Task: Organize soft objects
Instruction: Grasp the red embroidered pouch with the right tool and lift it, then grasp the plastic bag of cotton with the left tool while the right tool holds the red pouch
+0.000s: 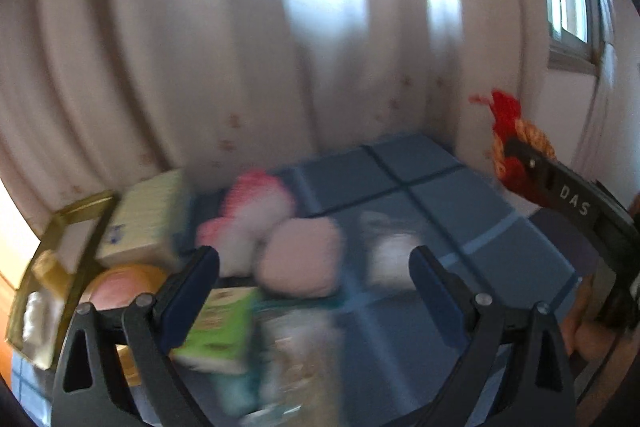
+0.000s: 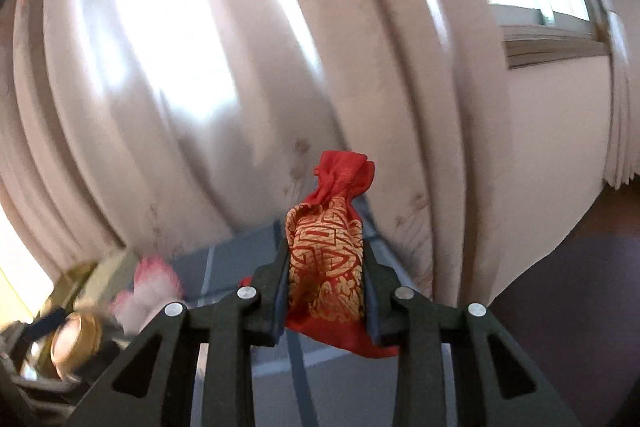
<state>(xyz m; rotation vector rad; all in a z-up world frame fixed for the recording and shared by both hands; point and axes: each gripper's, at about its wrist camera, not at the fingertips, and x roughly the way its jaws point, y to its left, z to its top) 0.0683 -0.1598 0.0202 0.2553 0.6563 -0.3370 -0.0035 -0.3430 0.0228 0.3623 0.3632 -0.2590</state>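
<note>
While you are working through the soft things on the blue tiled mat (image 1: pixel 436 195), the stock is reading as follows:

- Right gripper (image 2: pixel 326 283): you are clamping it on a red and gold drawstring pouch (image 2: pixel 326 247), pads pressing both sides, gathered neck sticking out past the fingertips; the pouch is hanging clear of the mat, in front of the pale curtain (image 2: pixel 200 67).
- Left gripper (image 1: pixel 316 267): you are holding it with the jaws wide apart and nothing between them, over the middle of the mat.
- Pink and white plush toy (image 1: pixel 248 211): lying on the mat near the curtain, not yet picked up.
- Pale pink soft ball (image 1: pixel 300 255): sitting just in front of the plush, touching it or nearly so; blur is making that hard to settle.
- White soft item (image 1: pixel 390 251): lying to the right of the ball, too smeared to name further.
- Cream box (image 1: pixel 148 219), green carton (image 1: pixel 220 327) and gold-rimmed tray (image 1: pixel 60 227): crowding the left edge of the mat; whether the tray is the destination is not showing.
- Progress, as a judgement: you are early in the job, with one pouch in hand and at least three soft pieces waiting loose.
</note>
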